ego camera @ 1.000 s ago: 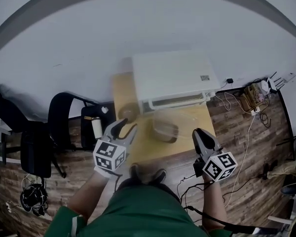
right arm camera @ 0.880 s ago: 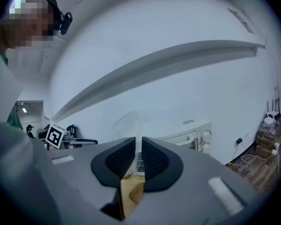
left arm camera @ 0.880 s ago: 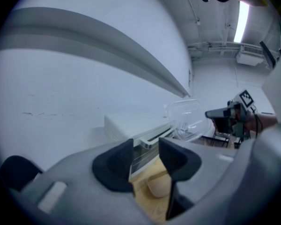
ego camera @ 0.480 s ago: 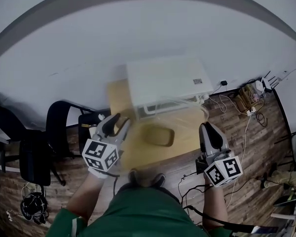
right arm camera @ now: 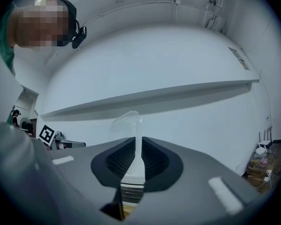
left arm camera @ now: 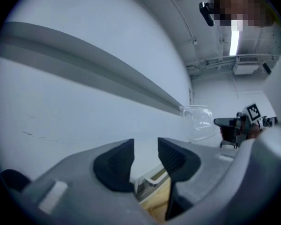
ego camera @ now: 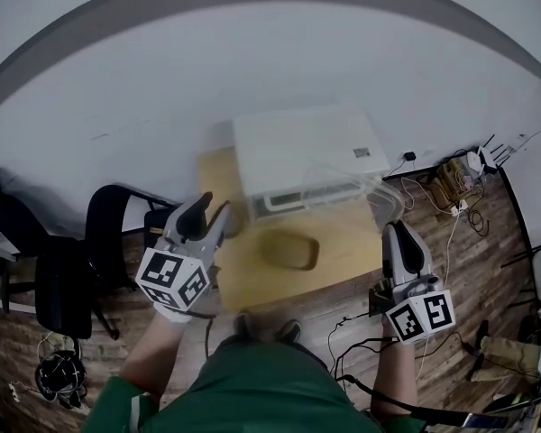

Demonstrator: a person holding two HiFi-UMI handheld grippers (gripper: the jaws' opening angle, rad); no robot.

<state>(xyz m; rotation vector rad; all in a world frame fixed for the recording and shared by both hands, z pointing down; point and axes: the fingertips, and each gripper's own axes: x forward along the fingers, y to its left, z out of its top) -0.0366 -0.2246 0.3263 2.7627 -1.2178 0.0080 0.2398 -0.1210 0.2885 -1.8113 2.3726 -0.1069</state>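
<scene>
Swung up and off to the right since a second ago: clear plastic dome lid [ego camera: 381,198], no longer over the tan oblong roll [ego camera: 288,249] on the light wooden table [ego camera: 252,282]. Pinched by its thin rim in the right gripper [ego camera: 399,233], tongs clamped on it, probably to keep the dome hanging free. Shifted slightly left as well, the left gripper [ego camera: 211,213], tongs apart around nothing, by the table's left edge. Farther back, a white boxy oven [ego camera: 302,142].

L tongs [ego camera: 214,208] apart; R tongs [ego camera: 398,230] pinched nearly shut, apparently.
</scene>
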